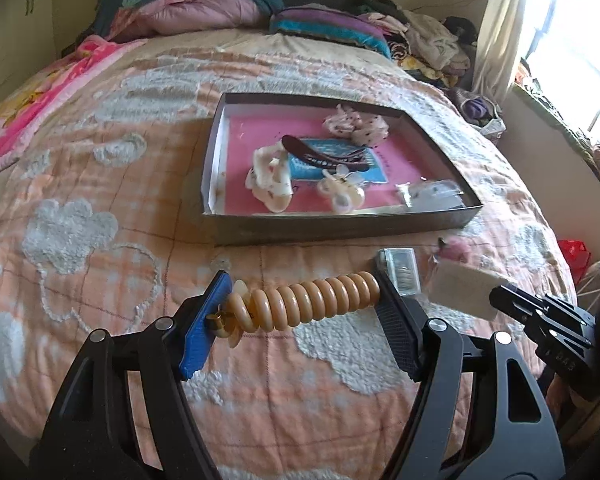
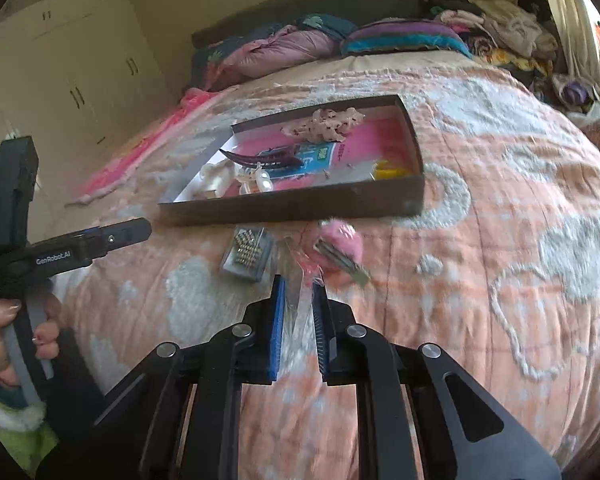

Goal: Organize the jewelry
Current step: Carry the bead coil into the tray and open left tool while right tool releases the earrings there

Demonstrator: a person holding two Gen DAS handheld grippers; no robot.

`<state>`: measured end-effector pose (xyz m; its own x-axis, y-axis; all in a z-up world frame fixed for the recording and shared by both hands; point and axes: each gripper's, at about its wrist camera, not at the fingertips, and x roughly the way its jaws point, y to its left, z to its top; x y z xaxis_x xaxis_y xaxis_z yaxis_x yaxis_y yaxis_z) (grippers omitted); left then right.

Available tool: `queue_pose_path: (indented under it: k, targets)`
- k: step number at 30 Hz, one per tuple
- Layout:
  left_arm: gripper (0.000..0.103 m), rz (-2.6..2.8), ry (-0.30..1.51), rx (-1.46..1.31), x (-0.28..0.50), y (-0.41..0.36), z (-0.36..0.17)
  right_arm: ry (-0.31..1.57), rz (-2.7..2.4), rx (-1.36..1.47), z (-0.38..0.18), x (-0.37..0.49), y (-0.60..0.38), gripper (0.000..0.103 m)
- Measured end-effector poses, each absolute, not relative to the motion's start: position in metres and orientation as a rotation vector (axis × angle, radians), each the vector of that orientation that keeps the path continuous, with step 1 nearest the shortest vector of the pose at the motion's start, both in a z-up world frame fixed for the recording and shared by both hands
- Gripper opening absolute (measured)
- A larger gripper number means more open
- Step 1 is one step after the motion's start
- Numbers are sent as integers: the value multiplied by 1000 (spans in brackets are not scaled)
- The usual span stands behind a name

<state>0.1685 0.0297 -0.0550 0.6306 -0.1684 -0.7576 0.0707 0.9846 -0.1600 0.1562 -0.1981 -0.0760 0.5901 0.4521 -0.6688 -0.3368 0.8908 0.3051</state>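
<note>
Left claw (image 1: 300, 308) clamped endwise on coiled hair tie (image 1: 304, 300), above bed, short of box (image 1: 340, 228), ready for drop-in. Right claw (image 2: 300, 300) nearly closed, seemingly pinching clear packet (image 2: 300, 292).

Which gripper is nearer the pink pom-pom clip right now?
Right. The right gripper sits just short of the pink pom-pom clip, pinching a clear packet; the left gripper is off to its left.
</note>
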Motion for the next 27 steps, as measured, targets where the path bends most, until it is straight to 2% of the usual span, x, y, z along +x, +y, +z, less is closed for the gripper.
queue_pose_path:
  k: [16,27]
  targets:
    - [64,-231,807,-48,137,-12,-13,695,399,188,-12,114,-249,13]
    - [64,-315,733,5,156,-56,22,567,329,199,34,110,-287,13]
